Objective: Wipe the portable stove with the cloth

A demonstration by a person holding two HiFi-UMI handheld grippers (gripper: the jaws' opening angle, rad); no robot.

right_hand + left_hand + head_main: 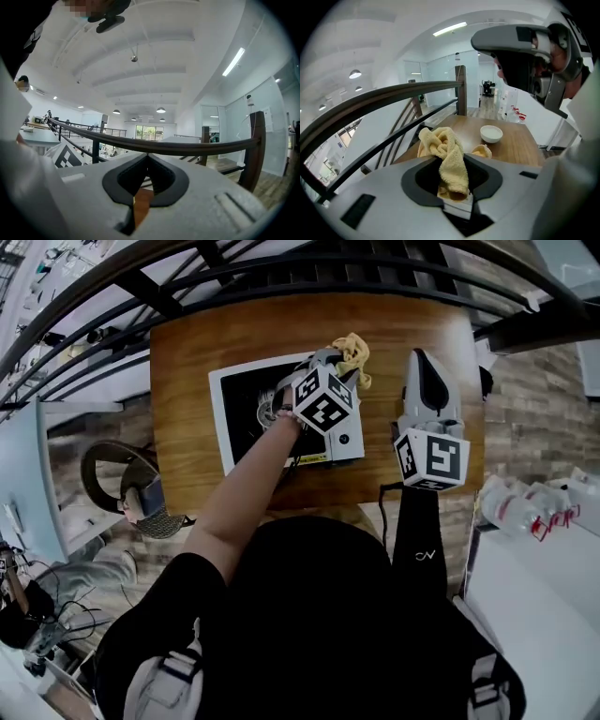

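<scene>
My left gripper (330, 360) was clamped on the cloth (353, 352), which bunched out past its jaws above the stove's (246, 404) far right corner. The stove lay in the table's (216, 334) left half with its long side running left to right, so nearly all of it sat leftward of the cloth. My right gripper (424, 362) hung beside the stove's right end, jaws together, empty. I judged a leftward sweep by the left gripper was called for.

Person in black short-sleeved shirt (309, 615), pale grey shoulder straps (173, 671). Left claw (337, 357), right claw (424, 360): light grey moulded shells, dark inner recesses, black-and-white marker cubes (323, 401). Thin black cable (383, 507) by right one.
</scene>
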